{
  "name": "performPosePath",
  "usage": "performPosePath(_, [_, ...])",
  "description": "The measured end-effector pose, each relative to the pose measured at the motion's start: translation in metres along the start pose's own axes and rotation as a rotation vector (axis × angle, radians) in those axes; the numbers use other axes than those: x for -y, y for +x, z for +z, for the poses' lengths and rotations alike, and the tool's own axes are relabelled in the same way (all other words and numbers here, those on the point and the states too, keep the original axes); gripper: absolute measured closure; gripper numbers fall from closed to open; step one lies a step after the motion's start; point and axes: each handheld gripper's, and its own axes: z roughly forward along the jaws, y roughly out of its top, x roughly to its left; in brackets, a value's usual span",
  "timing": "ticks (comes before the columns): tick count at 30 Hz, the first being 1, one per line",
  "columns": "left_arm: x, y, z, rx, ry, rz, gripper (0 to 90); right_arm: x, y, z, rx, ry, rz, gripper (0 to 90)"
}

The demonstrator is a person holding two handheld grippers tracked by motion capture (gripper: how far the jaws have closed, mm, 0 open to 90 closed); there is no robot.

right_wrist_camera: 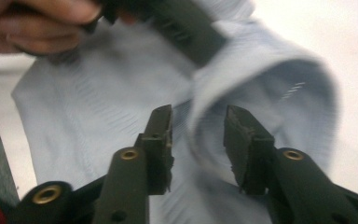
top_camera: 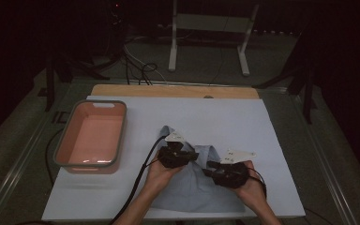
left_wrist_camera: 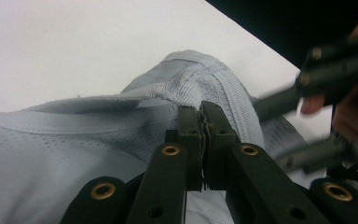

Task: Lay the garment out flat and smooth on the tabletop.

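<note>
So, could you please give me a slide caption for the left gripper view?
Left hand-held gripper shut on a fold of the pale blue shirt lying on the white table.

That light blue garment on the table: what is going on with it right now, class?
A person works on the light blue garment with a handheld gripper in each hand, on a white table. The left gripper is shut on a ribbed edge of the cloth. The right gripper has its jaws apart, with a fold of fabric between them, not pinched. A pink bin stands to the left, apart from the garment.
</note>
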Motion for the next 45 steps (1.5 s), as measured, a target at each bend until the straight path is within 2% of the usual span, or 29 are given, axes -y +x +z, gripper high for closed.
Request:
performPosePath(4, [0.000, 0.000, -0.004, -0.006, -0.008, 0.008, 88.8, -0.002, -0.019, -0.010, 0.053, -0.041, 0.052, 56.2])
performPosePath(7, [0.000, -0.003, -0.006, -0.008, -0.007, 0.020, 88.9, -0.003, -0.035, -0.010, 0.103, -0.047, 0.084, 55.7])
performPosePath(10, [0.001, -0.006, -0.008, -0.008, -0.010, 0.036, 88.9, -0.004, -0.047, -0.001, 0.125, -0.024, 0.101, 55.9])
performPosePath(11, [0.001, -0.007, -0.009, -0.008, -0.011, 0.038, 88.9, -0.004, -0.050, 0.004, 0.115, -0.010, 0.109, 55.9])
performPosePath(12, [0.002, -0.008, -0.010, -0.006, -0.009, 0.042, 88.9, -0.006, -0.053, 0.016, 0.098, 0.023, 0.108, 55.0])
performPosePath(13, [0.002, -0.008, -0.011, -0.007, -0.010, 0.044, 88.9, -0.006, -0.053, 0.016, 0.098, 0.023, 0.108, 55.0])
performPosePath(17, [0.004, -0.009, -0.016, -0.013, -0.009, 0.052, 88.9, -0.013, -0.050, 0.035, 0.112, 0.060, 0.076, 54.9])
performPosePath(18, [0.006, -0.009, -0.018, -0.017, -0.009, 0.057, 88.6, -0.015, -0.050, 0.038, 0.117, 0.065, 0.073, 59.3])
performPosePath(19, [0.007, -0.009, -0.019, -0.020, -0.010, 0.056, 88.3, -0.018, -0.051, 0.040, 0.116, 0.065, 0.076, 71.2])
performPosePath(21, [0.010, -0.009, -0.023, -0.038, -0.015, 0.059, 85.7, -0.021, -0.052, 0.040, 0.098, 0.059, 0.074, 85.5])
performPosePath(22, [0.012, -0.007, -0.028, -0.048, -0.022, 0.053, 82.8, -0.022, -0.051, 0.040, 0.101, 0.054, 0.069, 86.5])
performPosePath(23, [0.014, -0.006, -0.031, -0.055, -0.026, 0.051, 75.6, -0.024, -0.051, 0.038, 0.113, 0.055, 0.062, 86.9])
performPosePath(25, [0.018, -0.004, -0.041, -0.116, -0.033, 0.061, 63.6, -0.026, -0.051, 0.033, 0.127, 0.034, 0.070, 87.1])
performPosePath(27, [0.023, -0.003, -0.051, -0.203, -0.032, 0.067, 55.2, -0.026, -0.055, 0.028, 0.142, 0.020, 0.080, 87.2])
performPosePath(30, [0.033, 0.000, -0.060, -0.286, -0.020, 0.070, 47.1, -0.024, -0.060, 0.021, 0.149, 0.006, 0.100, 87.2])
performPosePath(32, [0.039, 0.002, -0.062, -0.328, -0.006, 0.071, 42.9, -0.024, -0.061, 0.019, 0.158, -0.002, 0.109, 87.2])
performPosePath(34, [0.045, 0.007, -0.061, -0.343, 0.011, 0.046, 40.8, -0.024, -0.062, 0.017, 0.166, -0.010, 0.114, 87.2])
performPosePath(37, [0.053, 0.012, -0.057, -0.369, 0.048, 0.021, 44.5, -0.026, -0.063, 0.014, 0.184, -0.016, 0.112, 87.3])
performPosePath(38, [0.055, 0.014, -0.056, -0.370, 0.058, 0.016, 48.9, -0.026, -0.064, 0.012, 0.191, -0.018, 0.111, 87.4])
performPosePath(40, [0.058, 0.017, -0.055, -0.383, 0.079, 0.013, 66.2, -0.028, -0.066, 0.009, 0.198, -0.027, 0.109, 87.5])
performPosePath(42, [0.058, 0.019, -0.057, -0.378, 0.075, 0.007, 82.1, -0.029, -0.068, 0.006, 0.208, -0.032, 0.114, 87.4])
performPosePath(45, [0.057, 0.018, -0.062, -0.369, 0.068, 0.024, 85.8, -0.029, -0.072, 0.003, 0.231, -0.033, 0.112, 87.5])
